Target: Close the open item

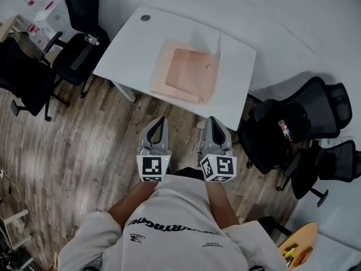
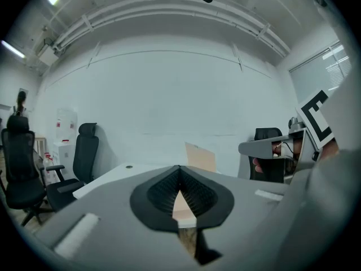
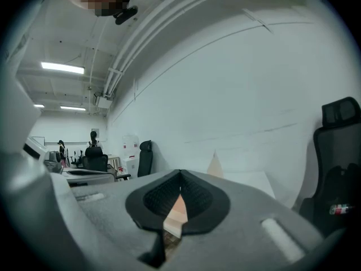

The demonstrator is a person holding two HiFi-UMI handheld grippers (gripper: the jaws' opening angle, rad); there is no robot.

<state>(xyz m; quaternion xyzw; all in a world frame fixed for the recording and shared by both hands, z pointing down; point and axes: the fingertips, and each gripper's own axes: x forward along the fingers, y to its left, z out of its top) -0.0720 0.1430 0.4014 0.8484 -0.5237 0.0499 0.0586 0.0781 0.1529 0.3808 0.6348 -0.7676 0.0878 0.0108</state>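
A flat pinkish-tan box [image 1: 189,72] lies on the white table [image 1: 130,49], with its lid flap standing up at the far side. In the left gripper view the raised flap [image 2: 201,157] shows beyond the jaws; in the right gripper view only its tip [image 3: 215,165] shows. Both grippers hang in front of my body, short of the table's near edge and apart from the box. My left gripper [image 1: 162,120] [image 2: 179,171] is shut with nothing in it. My right gripper [image 1: 209,120] [image 3: 180,175] is also shut and holds nothing.
Black office chairs stand left of the table [image 1: 79,44] [image 1: 22,78] and right of it [image 1: 293,123] [image 1: 335,162]. A round cable grommet [image 1: 145,18] sits at the table's far left corner. Wooden floor lies between me and the table.
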